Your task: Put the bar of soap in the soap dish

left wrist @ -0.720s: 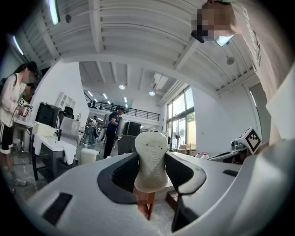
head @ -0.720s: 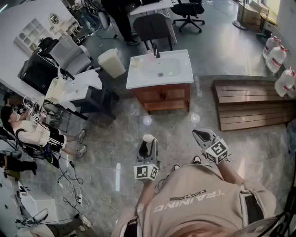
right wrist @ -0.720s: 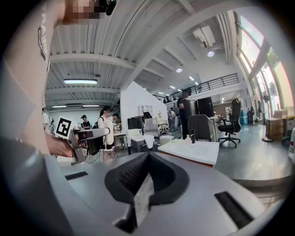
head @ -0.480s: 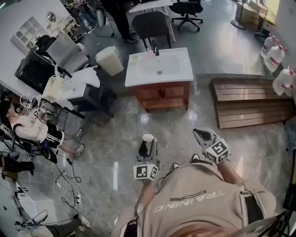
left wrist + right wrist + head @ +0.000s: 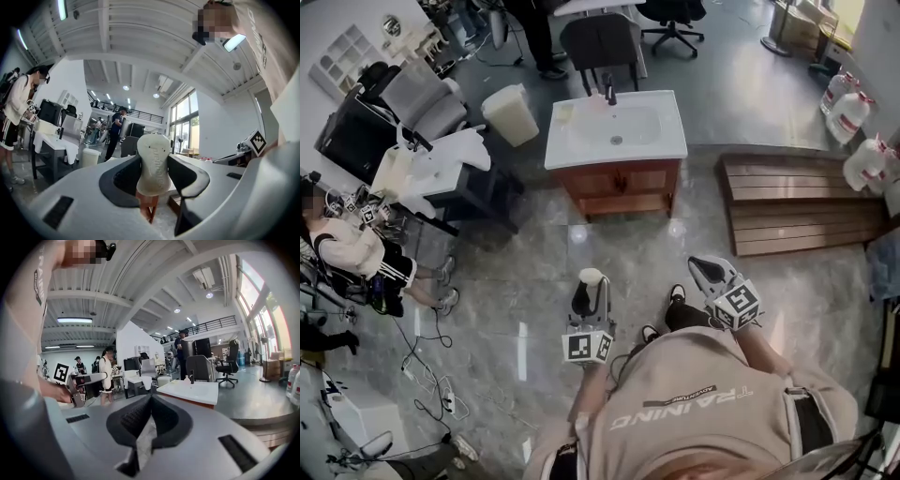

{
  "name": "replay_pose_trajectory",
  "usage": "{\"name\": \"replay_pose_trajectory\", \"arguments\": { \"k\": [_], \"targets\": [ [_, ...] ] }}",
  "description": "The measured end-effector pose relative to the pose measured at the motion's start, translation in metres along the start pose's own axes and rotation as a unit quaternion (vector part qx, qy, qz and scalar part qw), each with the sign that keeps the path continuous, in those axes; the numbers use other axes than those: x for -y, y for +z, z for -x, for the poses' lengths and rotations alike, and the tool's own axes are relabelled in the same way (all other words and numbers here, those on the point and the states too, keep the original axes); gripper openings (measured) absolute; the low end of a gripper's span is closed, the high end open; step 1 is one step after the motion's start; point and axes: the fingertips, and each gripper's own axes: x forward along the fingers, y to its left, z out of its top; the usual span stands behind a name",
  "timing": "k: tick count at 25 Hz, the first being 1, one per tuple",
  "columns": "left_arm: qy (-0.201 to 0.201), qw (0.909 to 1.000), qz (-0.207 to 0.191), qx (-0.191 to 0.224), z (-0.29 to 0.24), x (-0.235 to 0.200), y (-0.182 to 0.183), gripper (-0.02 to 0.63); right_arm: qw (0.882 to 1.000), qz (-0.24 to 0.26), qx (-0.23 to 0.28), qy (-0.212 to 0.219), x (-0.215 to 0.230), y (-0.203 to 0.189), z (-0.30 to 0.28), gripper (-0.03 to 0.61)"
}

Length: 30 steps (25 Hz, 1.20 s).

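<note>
A cream bar of soap (image 5: 590, 277) stands upright between the pads of my left gripper (image 5: 589, 292), which is shut on it and held level over the marble floor. In the left gripper view the soap (image 5: 153, 164) fills the gap between the dark pads. My right gripper (image 5: 705, 272) is to the right at about the same distance, shut with nothing in it; its pads (image 5: 161, 416) meet at the tip. A white sink on a wooden vanity (image 5: 670, 141) with a dark faucet (image 5: 608, 94) stands well ahead of both grippers. I cannot make out a soap dish.
A low wooden bench (image 5: 806, 216) lies to the right of the vanity, with water jugs (image 5: 862, 159) behind it. A cream bin (image 5: 511, 114) and a cloth-covered table (image 5: 431, 164) stand to the left. A person (image 5: 356, 248) sits at far left; cables (image 5: 431, 375) lie on the floor.
The person has stepped forward and a shoe now shows between the grippers. My left gripper with the soap has drifted slightly left and lower in the view; the vanity has shifted up and left.
</note>
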Motion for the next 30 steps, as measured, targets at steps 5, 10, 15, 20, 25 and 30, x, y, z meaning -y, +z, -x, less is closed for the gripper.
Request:
{"name": "replay_pose_trajectory", "arguments": {
  "k": [5, 10, 15, 20, 25, 30],
  "targets": [
    [0.003, 1.0000, 0.001, -0.008, -0.029, -0.004, -0.001, 0.175, 1.000, -0.017, -0.013, 0.000, 0.024, -0.005, -0.018, 0.012],
    [0.016, 0.9996, -0.018, -0.011, -0.071, -0.020, 0.006, 0.175, 0.999, -0.033, -0.011, 0.014, 0.058, -0.006, -0.065, 0.012],
    [0.033, 0.9990, -0.030, 0.002, -0.125, -0.040, 0.020, 0.175, 0.999, -0.020, 0.020, 0.046, 0.094, 0.021, -0.120, 0.012],
    [0.037, 0.9987, -0.036, 0.003, -0.180, -0.037, 0.021, 0.175, 0.997, -0.015, 0.018, 0.076, 0.132, 0.029, -0.159, 0.013],
    [0.061, 0.9981, 0.003, 0.003, -0.212, -0.042, 0.006, 0.175, 0.994, -0.009, -0.002, 0.105, 0.161, 0.019, -0.188, 0.012],
    [0.085, 0.9960, 0.021, -0.020, -0.232, -0.061, -0.004, 0.175, 0.994, -0.027, -0.011, 0.106, 0.186, 0.016, -0.207, 0.012]
  ]
}}
